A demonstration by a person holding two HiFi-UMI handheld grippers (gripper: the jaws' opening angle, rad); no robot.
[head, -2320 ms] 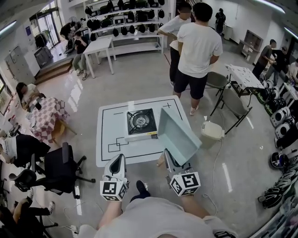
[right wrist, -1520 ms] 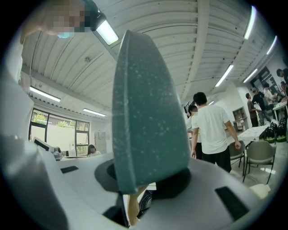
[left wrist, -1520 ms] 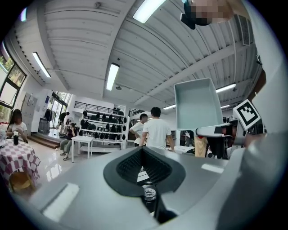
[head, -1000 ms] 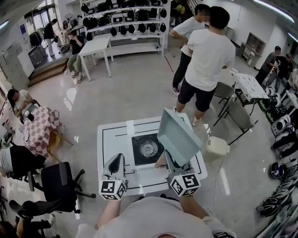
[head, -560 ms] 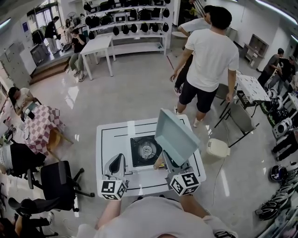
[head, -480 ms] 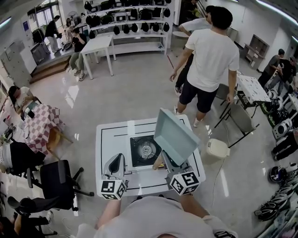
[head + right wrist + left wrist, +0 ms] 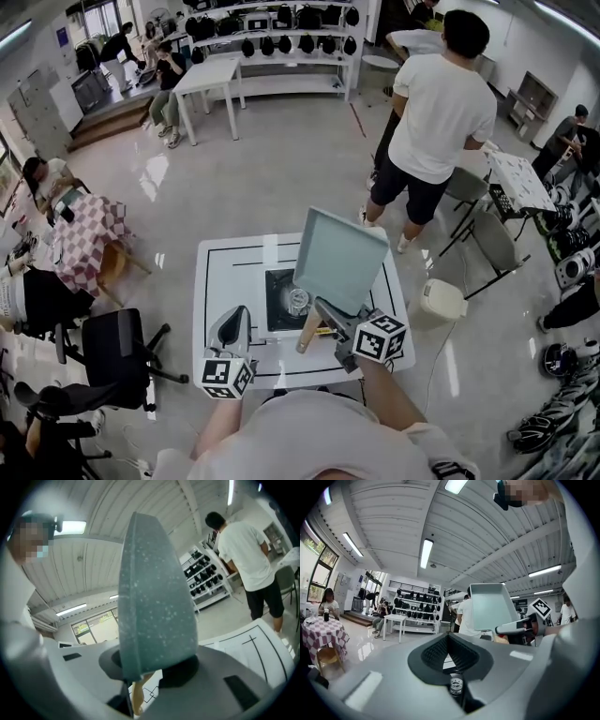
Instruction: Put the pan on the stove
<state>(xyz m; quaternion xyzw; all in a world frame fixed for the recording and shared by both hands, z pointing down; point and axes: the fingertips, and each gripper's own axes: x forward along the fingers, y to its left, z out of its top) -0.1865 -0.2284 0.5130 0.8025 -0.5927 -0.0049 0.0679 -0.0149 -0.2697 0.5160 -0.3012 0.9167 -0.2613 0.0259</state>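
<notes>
A square teal pan (image 7: 339, 258) with a wooden handle (image 7: 307, 336) hangs tilted above the white table (image 7: 225, 281), its flat bottom facing me. My right gripper (image 7: 328, 317) is shut on the pan near where the handle joins. In the right gripper view the pan (image 7: 154, 602) stands edge-on between the jaws. The black gas stove (image 7: 279, 302) sits mid-table, its right half hidden behind the pan, with the burner (image 7: 297, 301) showing. My left gripper (image 7: 234, 316) hovers at the table's near edge, shut and empty. In the left gripper view the pan (image 7: 490, 606) shows to the right.
A person in a white shirt (image 7: 439, 103) stands just beyond the table. A pale bin (image 7: 439, 302) sits to the table's right and a folding chair (image 7: 489, 239) behind it. A black office chair (image 7: 117, 347) is at the left.
The pan has swung left over the stove and tipped more upright, its handle now pointing down-left. My right gripper has turned with it. The left gripper has stayed put.
</notes>
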